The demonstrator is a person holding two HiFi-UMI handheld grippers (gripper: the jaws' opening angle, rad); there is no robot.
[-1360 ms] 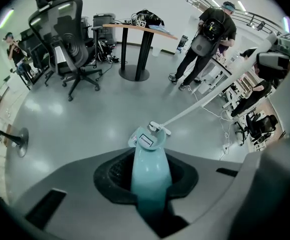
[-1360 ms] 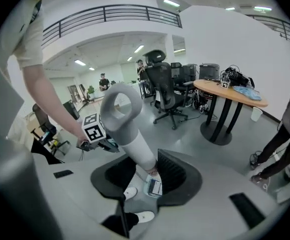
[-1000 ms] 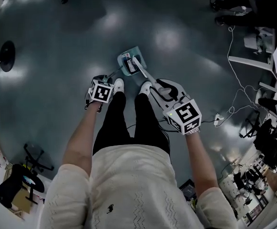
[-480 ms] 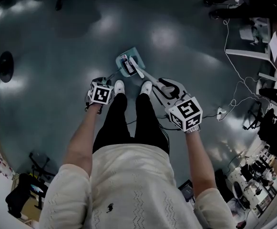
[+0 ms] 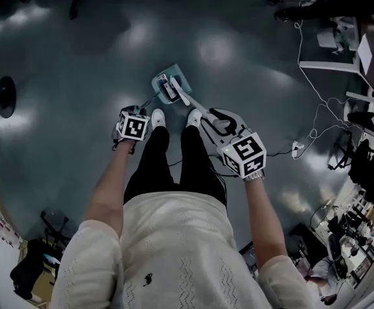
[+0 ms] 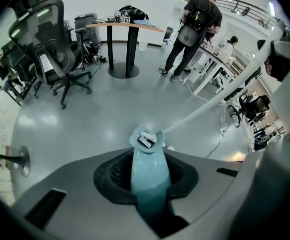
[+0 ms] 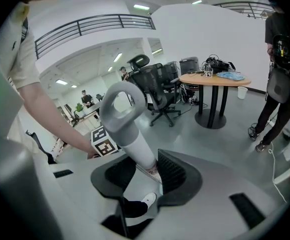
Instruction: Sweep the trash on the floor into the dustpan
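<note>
Left tool point(image 6: 149, 184) is clenched tight on the teal handle of the dustpan point(image 5: 174, 82), and its own view looks straight down that handle to the pan on the floor point(image 5: 77, 56). The trash point(image 6: 145, 141), a small dark-and-white piece, lies inside the pan. From the head view the dustpan sits at 12 o'clock from the person's white shoes point(image 5: 158, 116), just ahead of the toes.

Over to the right tool point(image 7: 145, 171): it is grasping the broom point(image 7: 130, 129), whose pale shaft passes between the ribbed pads and leans on the one at 3 o'clock. The looped grey grip rises out toward 11 o'clock in that view. Seen from the head, the broom runs from the right tool toward 10 o'clock, and its lower end meets the dustpan's open edge, touching or almost so. In the left gripper view the same shaft slants in from 2 o'clock down to the pan.

Around the room, a round desk point(image 6: 127, 28) loaded with gear stands at 12 o'clock in the left gripper view. An office chair point(image 6: 60, 49) is at 10 o'clock, and a person with a backpack point(image 6: 197, 24) stands at 1 o'clock.
</note>
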